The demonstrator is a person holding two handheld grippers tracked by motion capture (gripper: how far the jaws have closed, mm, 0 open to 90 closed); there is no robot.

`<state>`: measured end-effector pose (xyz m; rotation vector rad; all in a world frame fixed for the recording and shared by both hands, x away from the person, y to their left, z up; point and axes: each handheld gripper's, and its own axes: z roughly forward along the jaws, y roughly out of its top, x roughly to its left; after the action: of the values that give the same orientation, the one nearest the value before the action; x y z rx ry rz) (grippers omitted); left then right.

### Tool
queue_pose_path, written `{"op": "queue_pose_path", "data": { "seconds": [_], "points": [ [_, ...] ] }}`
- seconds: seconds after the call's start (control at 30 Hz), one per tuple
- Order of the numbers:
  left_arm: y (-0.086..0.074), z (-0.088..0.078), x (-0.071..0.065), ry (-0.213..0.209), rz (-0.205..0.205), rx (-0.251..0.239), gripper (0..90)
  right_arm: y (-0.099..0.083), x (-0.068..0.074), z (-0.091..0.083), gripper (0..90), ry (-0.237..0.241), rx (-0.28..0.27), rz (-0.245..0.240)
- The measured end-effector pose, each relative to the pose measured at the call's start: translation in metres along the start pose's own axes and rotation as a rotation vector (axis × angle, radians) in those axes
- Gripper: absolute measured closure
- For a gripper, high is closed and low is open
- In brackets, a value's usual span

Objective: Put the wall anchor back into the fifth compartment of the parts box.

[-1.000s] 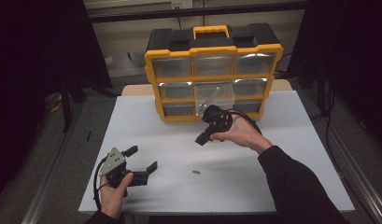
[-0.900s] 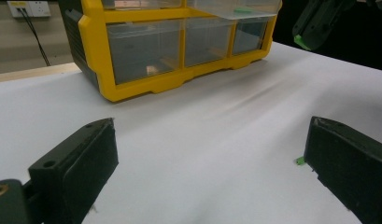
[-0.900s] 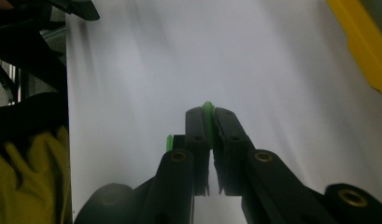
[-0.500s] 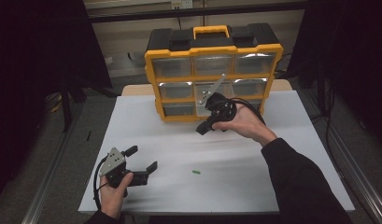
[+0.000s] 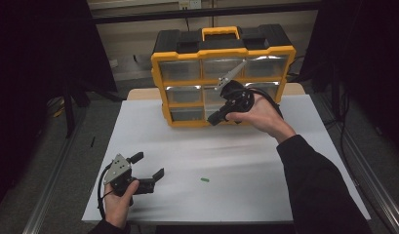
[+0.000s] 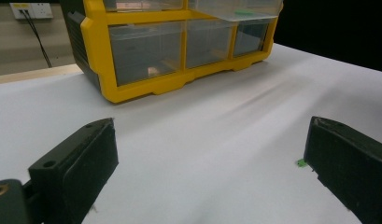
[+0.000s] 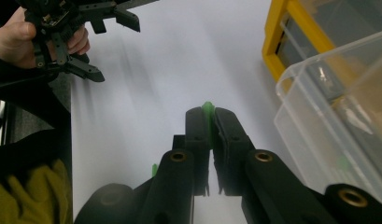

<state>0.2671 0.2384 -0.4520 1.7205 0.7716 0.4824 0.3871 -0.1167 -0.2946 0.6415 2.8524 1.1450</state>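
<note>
1. White table (image 5: 246, 161): fills the lower half of the high view, with dark floor on either side.
2. Yellow and black organiser (image 5: 221, 73): stands at the far edge of the table, upper centre of the high view, with rows of clear drawers and a yellow handle on top. In my left gripper view it sits across the top of the frame (image 6: 179, 51).
3. Clear drawer (image 7: 338, 116): pulled out from the organiser, at the right edge of my right gripper view. A faint green spot shows through its wall; I cannot tell what it is.
4. My right gripper (image 5: 212, 118): held up in my right hand (image 5: 258, 114), right of centre in the high view, in front of the organiser's lower drawers. Its jaws are pressed together on a small green piece (image 7: 207, 112), whose tip sticks out beyond the jaw ends at the centre of my right gripper view.
5. My left gripper (image 5: 148, 165): in my left hand (image 5: 119, 200), lower left of the high view, low over the table. Its jaws stand wide apart with nothing between them.
6. Second green piece (image 5: 205, 179): lies on the table, lower centre of the high view, right of my left gripper. In my left gripper view it peeks out beside the right jaw (image 6: 300, 163).
</note>
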Motion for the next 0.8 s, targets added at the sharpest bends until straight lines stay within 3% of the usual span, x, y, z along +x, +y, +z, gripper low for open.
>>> {"op": "queue_pose_path", "data": {
  "seconds": [0.37,0.67,0.8],
  "points": [
    [0.0,0.0,0.0,-0.001,-0.01,-0.005,2.7,0.018,-0.011,-0.024,84.8,-0.066,-0.029,0.0],
    [0.0,0.0,0.0,-0.004,-0.005,-0.003,2.8,0.021,-0.026,-0.041,84.8,-0.14,-0.002,0.058],
    [0.0,0.0,-0.001,-0.003,-0.01,-0.005,2.8,0.022,-0.031,-0.042,84.8,-0.151,0.003,0.081]
  ]
}}
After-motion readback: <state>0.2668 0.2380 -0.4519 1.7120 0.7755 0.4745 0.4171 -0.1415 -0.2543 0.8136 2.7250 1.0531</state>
